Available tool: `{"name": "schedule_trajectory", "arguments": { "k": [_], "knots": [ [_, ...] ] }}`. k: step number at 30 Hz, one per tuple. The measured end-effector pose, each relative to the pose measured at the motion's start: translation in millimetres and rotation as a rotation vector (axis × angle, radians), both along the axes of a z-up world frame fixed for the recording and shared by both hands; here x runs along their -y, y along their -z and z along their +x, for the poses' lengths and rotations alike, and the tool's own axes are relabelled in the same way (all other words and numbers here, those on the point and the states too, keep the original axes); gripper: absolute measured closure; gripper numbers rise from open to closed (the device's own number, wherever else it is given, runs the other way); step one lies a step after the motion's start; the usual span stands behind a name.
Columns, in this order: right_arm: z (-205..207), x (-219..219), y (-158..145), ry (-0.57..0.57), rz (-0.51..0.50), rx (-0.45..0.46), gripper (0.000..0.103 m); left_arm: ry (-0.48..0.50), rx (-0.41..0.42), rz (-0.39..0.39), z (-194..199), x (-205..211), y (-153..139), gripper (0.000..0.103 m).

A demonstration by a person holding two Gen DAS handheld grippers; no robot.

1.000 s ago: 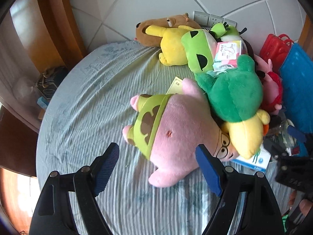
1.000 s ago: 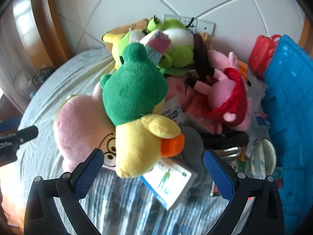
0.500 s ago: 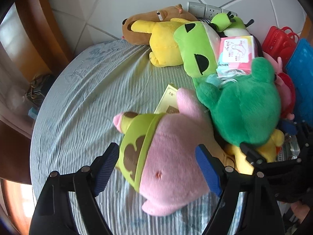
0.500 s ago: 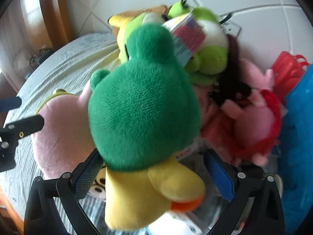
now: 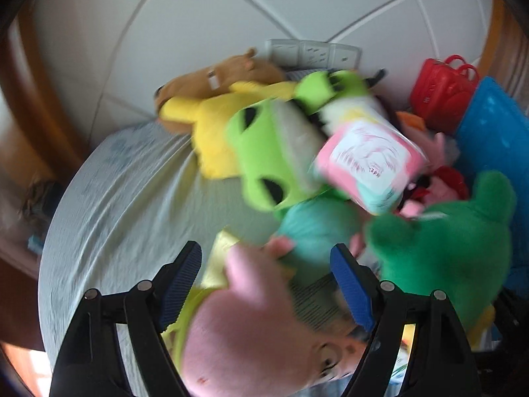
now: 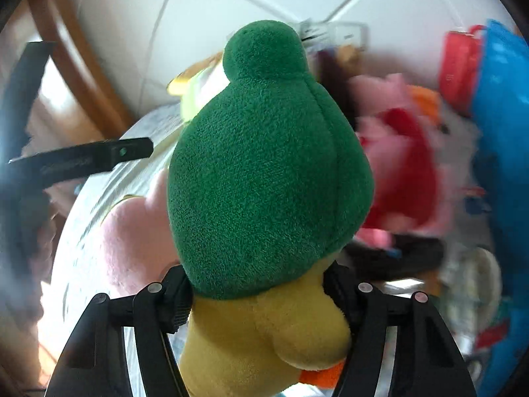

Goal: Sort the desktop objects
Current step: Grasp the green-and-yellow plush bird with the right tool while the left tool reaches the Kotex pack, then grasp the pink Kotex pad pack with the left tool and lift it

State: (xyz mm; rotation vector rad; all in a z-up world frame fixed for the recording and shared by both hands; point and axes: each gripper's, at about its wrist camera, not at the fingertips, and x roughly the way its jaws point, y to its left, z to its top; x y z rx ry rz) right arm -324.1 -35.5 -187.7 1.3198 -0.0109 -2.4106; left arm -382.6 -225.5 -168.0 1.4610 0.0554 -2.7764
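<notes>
A duck plush [image 6: 264,165] with a green hood and yellow body fills the right wrist view. My right gripper [image 6: 258,291] is closing, and its pads press into the yellow body from both sides. That duck plush [image 5: 446,241] also shows at the right of the left wrist view. My left gripper [image 5: 267,284] stands open over a pink plush [image 5: 251,324], which lies between the blue pads [image 5: 183,281] without being pinched. In the right wrist view the pink plush [image 6: 132,241] lies left of the duck.
A pile lies against the tiled wall: a light green plush [image 5: 264,152], a yellow plush [image 5: 215,122], a brown plush [image 5: 224,72] and a pink tissue pack [image 5: 370,162]. At the right stand a red basket [image 5: 443,86] and a blue bin [image 5: 492,132]. The striped tablecloth [image 5: 115,198] is at the left.
The right gripper moved in on the duck plush and its jaws narrowed onto the yellow body. The left gripper advanced over the pink plush, still as wide as before.
</notes>
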Motion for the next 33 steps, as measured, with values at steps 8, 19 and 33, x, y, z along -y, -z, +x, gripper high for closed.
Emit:
{"name": "schedule_trajectory", "arguments": {
  "k": [8, 19, 33],
  "knots": [
    [16, -91, -6, 0.203, 0.034, 0.001, 0.037, 0.069, 0.016, -0.001, -21, -45, 11, 0.023],
    [20, -91, 18, 0.169, -0.008, 0.049, 0.036, 0.114, 0.147, -0.017, 21, -61, 64, 0.023],
    [16, -101, 43, 0.181, -0.011, 0.098, 0.036, 0.101, 0.177, -0.052, 28, -85, 104, 0.035]
  ]
}}
